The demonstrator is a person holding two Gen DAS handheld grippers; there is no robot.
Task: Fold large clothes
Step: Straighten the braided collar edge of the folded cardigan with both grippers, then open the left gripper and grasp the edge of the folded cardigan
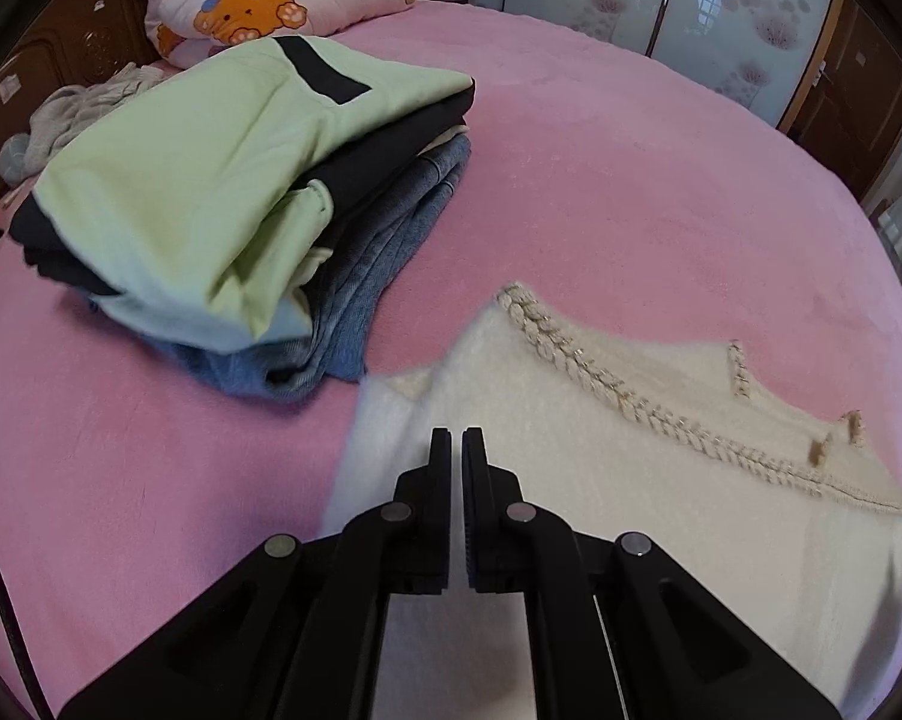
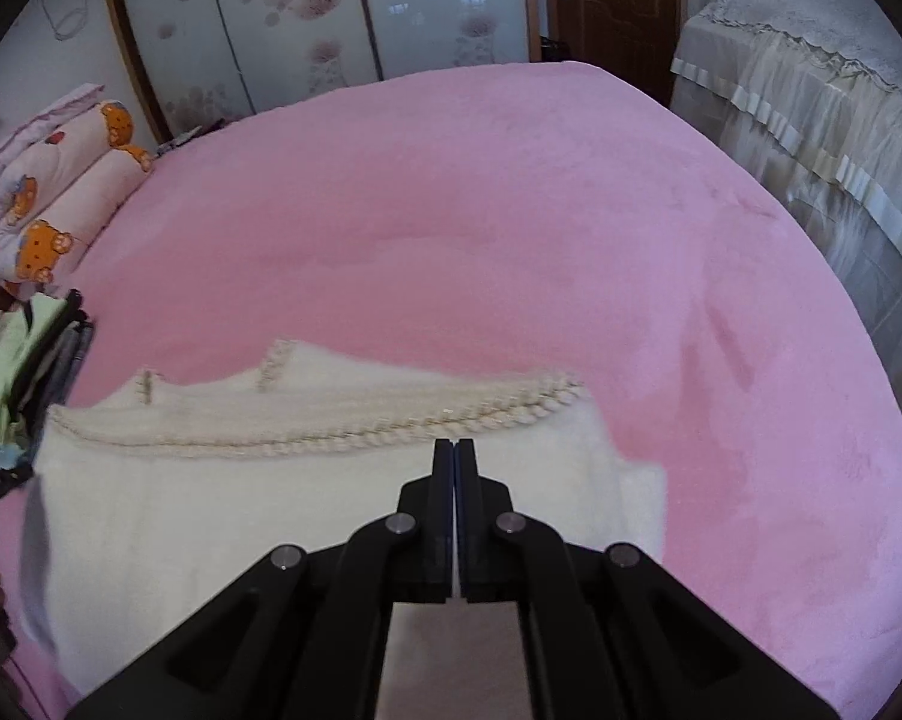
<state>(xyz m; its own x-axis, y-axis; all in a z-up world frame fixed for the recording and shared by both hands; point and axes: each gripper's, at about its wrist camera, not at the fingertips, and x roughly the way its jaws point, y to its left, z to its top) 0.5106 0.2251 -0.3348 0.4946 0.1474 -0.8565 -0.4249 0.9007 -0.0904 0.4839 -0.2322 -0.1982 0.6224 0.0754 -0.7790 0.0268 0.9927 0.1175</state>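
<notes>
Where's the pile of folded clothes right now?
The pile of folded clothes sits on the pink bed, left of the white sweater, near the bear quilt.

the bed (image 1: 601, 180) wears a plain pink plush cover. on it the sweater (image 1: 661, 480) is cream white and fluffy, with a beige braided trim (image 1: 577, 366) along its edge and small tan toggles. the stack of folded clothes (image 1: 240, 210) shows pale green with a black stripe on top, black beneath, then faded blue denim at the bottom. the rolled quilt (image 1: 282, 0) is light pink, printed with orange cartoon bears. the sliding doors (image 2: 282, 18) are frosted white with dusty pink flower prints in brown frames. both pairs of tongs (image 1: 457, 441) (image 2: 454, 450) are matt black with silver pins. the lace cover (image 2: 811, 90) at the side is off-white.
</notes>
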